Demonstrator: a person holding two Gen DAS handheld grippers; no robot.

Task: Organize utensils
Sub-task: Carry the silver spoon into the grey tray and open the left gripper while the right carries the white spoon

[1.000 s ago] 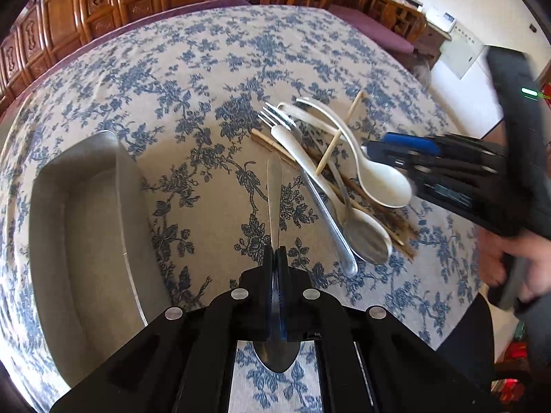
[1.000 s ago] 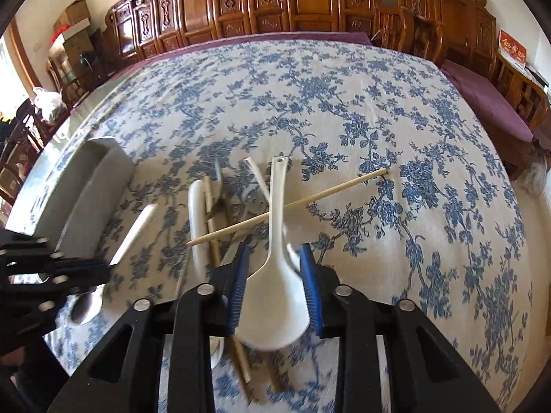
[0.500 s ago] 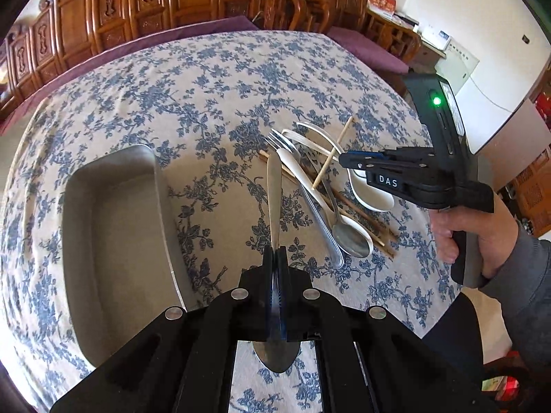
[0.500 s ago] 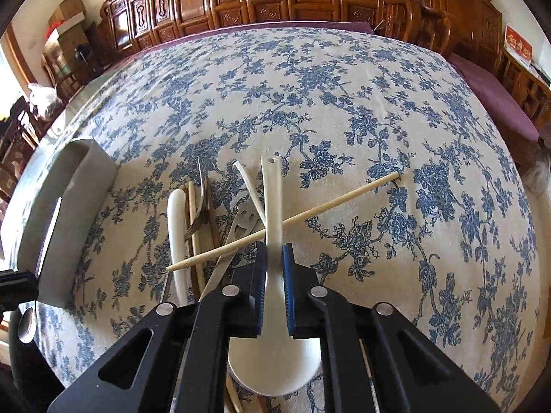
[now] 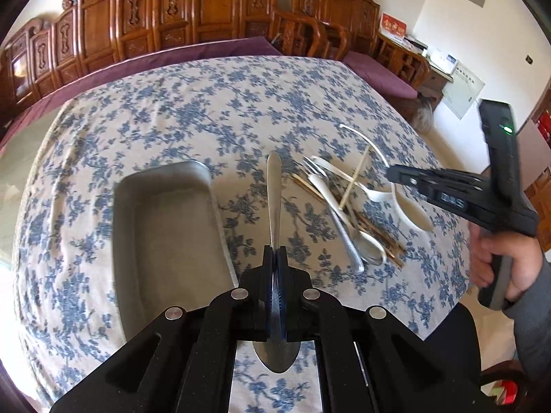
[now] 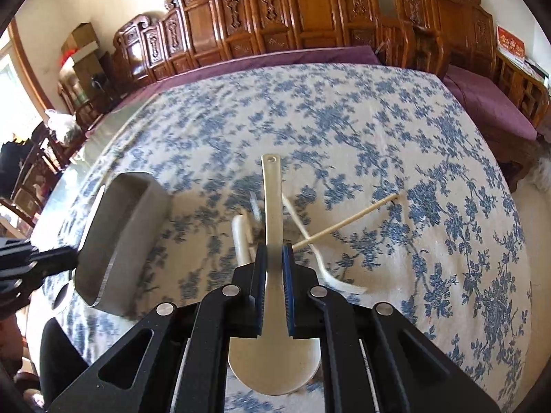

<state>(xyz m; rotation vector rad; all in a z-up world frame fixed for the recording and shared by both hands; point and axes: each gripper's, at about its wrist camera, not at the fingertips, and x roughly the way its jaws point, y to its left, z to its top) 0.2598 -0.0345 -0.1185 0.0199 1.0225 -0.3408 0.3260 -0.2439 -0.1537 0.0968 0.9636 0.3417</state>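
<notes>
- So the desk (image 5: 172, 110) has a blue-flowered cloth over it, with carved wooden chairs (image 6: 310, 10) and purple cushions along the far side.
- One grey metal tray (image 5: 165, 227) sits on the cloth, long and rectangular. From the left wrist view its inside looks bare.
- Just right of the tray is the leftover pile: one fork (image 5: 330, 203), one metal spoon (image 5: 370, 246) with its bowl toward the near edge, some dark chopsticks (image 5: 378, 234) underneath, a pale stick (image 5: 354, 179) lying crosswise on top, and one white spoon (image 5: 375, 193). I can't count the chopsticks, they're too blurred and bunched up.
- Left gripper (image 5: 274, 265): fingers pressed tight on a metal spoon handle (image 5: 274, 192). The handle points away over the cloth, just right of the tray's edge; the bowl hangs down behind the fingers.
- Right gripper (image 6: 274, 265): fingers narrow, clamped on the neck of a white soup spoon (image 6: 272, 206), up off the desk above the pile. Its handle points forward and the bowl sits back between the arms.
- The person's hand (image 5: 502, 258) and grey sleeve hold the right gripper at the right edge.
- Nothing blocks the way between either spoon and the tray.
</notes>
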